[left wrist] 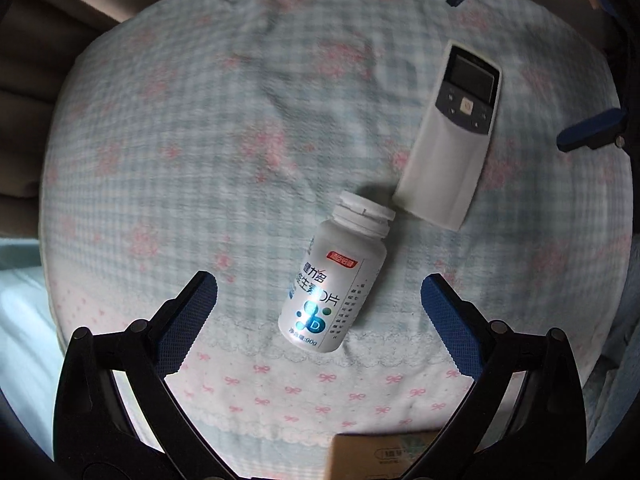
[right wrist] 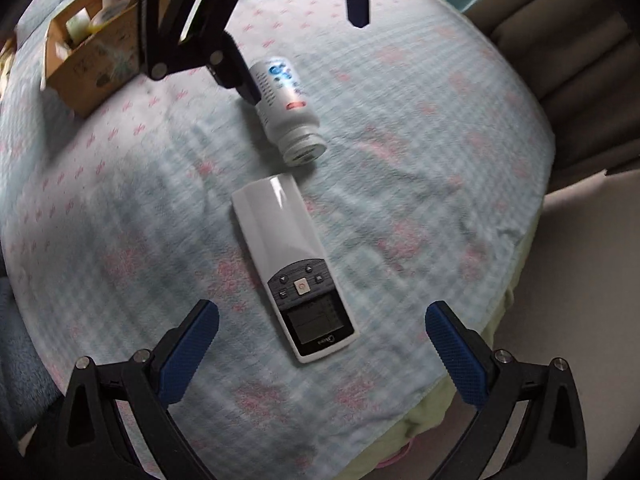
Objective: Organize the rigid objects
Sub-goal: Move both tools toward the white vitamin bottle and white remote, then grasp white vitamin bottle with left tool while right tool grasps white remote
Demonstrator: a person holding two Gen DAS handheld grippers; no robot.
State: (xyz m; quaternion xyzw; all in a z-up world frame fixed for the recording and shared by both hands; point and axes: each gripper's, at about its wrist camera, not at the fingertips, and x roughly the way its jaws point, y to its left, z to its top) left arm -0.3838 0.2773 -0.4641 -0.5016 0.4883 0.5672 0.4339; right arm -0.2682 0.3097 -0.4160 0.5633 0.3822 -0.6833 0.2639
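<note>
A white pill bottle (left wrist: 334, 280) lies on its side between my left gripper's (left wrist: 320, 300) wide-open jaws, untouched. A white remote (right wrist: 294, 264) lies just ahead of my right gripper's (right wrist: 322, 340) wide-open, empty jaws. Both rest on a patterned cloth (left wrist: 200, 140); a cardboard box (right wrist: 86, 60) sits beyond.

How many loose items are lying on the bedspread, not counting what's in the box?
2. The white pill bottle lies on its side between the open left claw fingers. The remote control lies flat just beyond its cap, ahead of the open right claw. The cardboard box may hide others.
</note>
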